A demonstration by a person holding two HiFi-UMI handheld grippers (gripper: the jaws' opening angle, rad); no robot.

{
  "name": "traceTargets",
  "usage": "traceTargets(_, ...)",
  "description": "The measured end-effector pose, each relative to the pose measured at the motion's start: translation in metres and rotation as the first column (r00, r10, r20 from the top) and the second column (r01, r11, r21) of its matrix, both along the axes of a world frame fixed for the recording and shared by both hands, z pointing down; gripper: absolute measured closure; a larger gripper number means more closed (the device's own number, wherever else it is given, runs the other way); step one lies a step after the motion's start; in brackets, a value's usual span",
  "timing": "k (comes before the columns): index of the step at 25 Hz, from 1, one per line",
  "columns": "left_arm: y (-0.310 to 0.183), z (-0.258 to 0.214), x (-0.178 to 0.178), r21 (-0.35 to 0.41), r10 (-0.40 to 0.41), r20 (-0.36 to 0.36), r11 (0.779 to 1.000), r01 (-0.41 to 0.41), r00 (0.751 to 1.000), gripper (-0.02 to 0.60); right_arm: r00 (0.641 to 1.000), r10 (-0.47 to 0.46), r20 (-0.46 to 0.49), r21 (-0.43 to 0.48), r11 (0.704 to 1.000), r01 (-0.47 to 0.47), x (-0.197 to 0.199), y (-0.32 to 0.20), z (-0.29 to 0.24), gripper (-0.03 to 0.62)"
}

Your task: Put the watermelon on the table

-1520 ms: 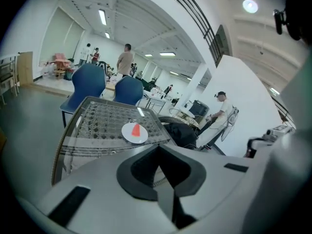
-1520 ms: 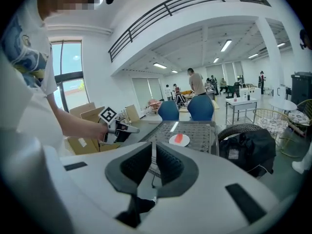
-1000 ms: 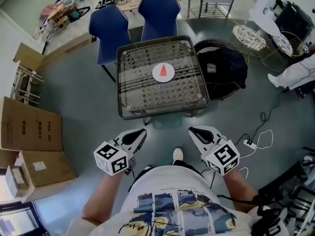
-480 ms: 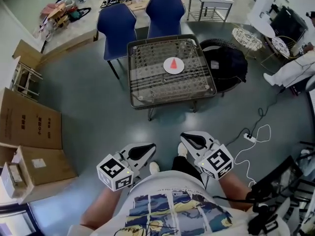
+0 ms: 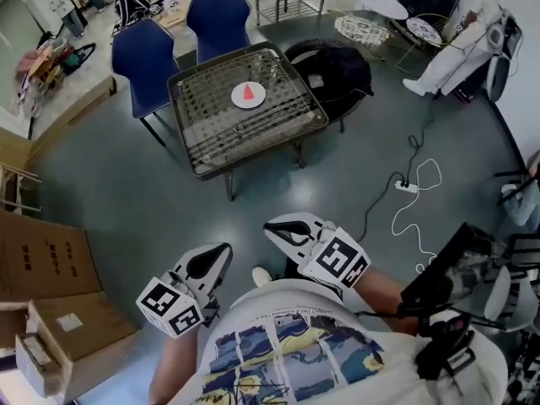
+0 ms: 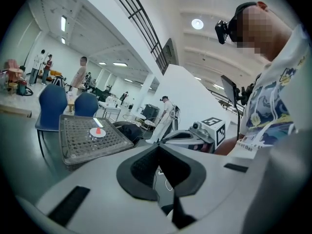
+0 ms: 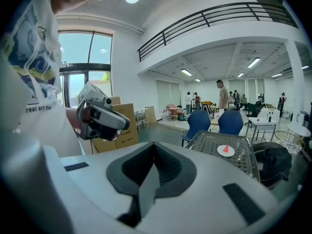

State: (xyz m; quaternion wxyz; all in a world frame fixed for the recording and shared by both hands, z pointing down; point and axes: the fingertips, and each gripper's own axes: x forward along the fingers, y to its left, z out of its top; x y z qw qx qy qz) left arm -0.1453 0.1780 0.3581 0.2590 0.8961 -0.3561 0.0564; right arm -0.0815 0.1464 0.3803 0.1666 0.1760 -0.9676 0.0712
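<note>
A red watermelon slice point(image 5: 248, 93) lies on a white plate point(image 5: 239, 99) on the mesh-topped table point(image 5: 202, 160), far ahead of me across bare floor. Both grippers hang close to my body, well short of the table. My left gripper point(image 5: 224, 250) is shut and holds nothing. My right gripper point(image 5: 270, 226) also has its jaws together and empty. In the left gripper view the slice point(image 6: 98, 130) sits on the table at left, beyond the closed gripper point(image 6: 158, 147). The right gripper view shows the slice point(image 7: 226, 148) to the right of the closed gripper point(image 7: 153, 145).
Two blue chairs point(image 5: 139, 53) point(image 5: 218, 15) stand behind the table, and a black round seat point(image 5: 331, 70) is at its right. A white cable and power strip point(image 5: 407, 186) lie on the floor at right. Cardboard boxes point(image 5: 42, 264) sit at left. A person in white point(image 5: 460, 24) stands far right.
The table with the plate has drawn farther away and shifted left in the head view. Both grippers have come back toward my body, still closed.
</note>
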Motion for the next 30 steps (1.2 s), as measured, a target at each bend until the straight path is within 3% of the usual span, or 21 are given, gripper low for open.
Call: traceTargets(30, 0.038, 0.021, -0.005, -0.025, 0.027, -0.005, 0.999, -0.027, 1.000, 0.572, 0.999, -0.027, -0.041, 0.031, 0.999, 0.028, -0.019, 0.041, -0.005, 0.585)
